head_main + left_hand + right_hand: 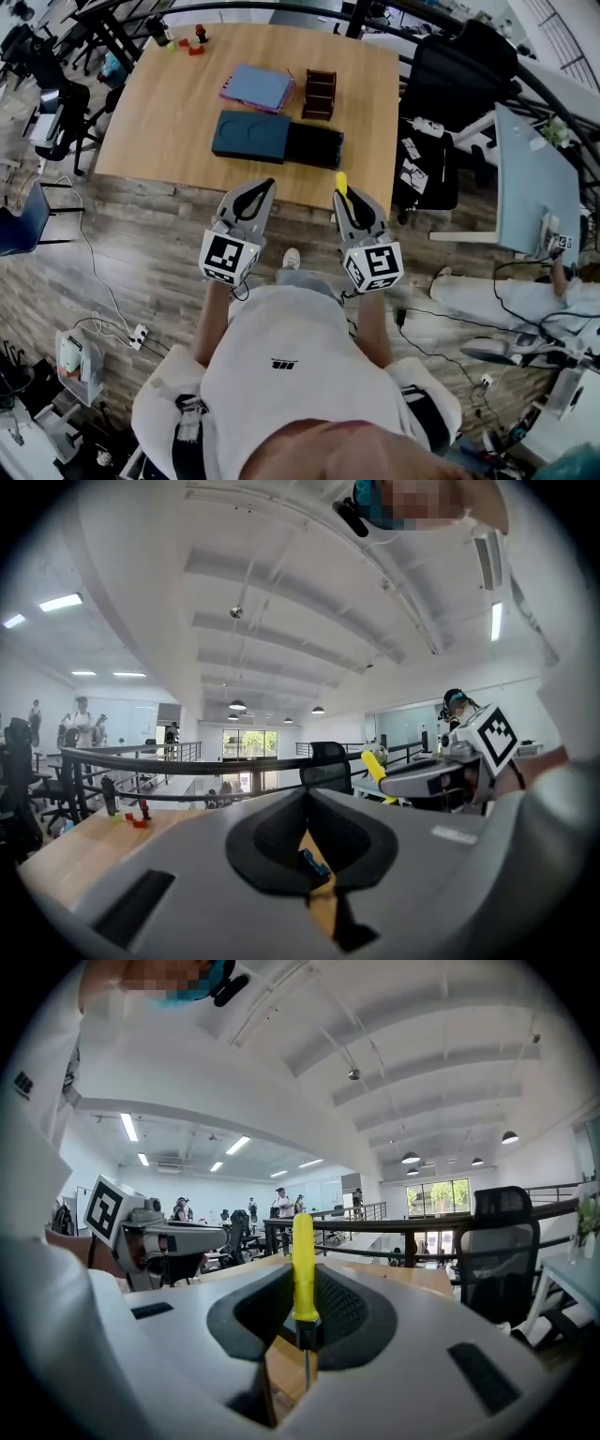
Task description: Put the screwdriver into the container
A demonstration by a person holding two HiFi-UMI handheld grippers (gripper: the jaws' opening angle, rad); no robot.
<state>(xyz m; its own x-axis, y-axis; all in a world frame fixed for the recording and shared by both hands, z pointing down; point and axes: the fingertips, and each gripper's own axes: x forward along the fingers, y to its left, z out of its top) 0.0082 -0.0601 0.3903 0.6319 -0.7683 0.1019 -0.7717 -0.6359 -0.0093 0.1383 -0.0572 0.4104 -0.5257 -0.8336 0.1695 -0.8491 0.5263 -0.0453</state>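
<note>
My left tongs (265,187) are pressed together, nothing between them; my right tongs (343,197) grip the screwdriver (341,181), handle poking past the tips; both forearms stretch forward side by side

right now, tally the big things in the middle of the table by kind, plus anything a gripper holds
dark teal case: 1
black box: 1
blue pad with pink edge: 1
brown wooden rack: 1
yellow-handled screwdriver, held in the right gripper: 1
Total: 5
</note>
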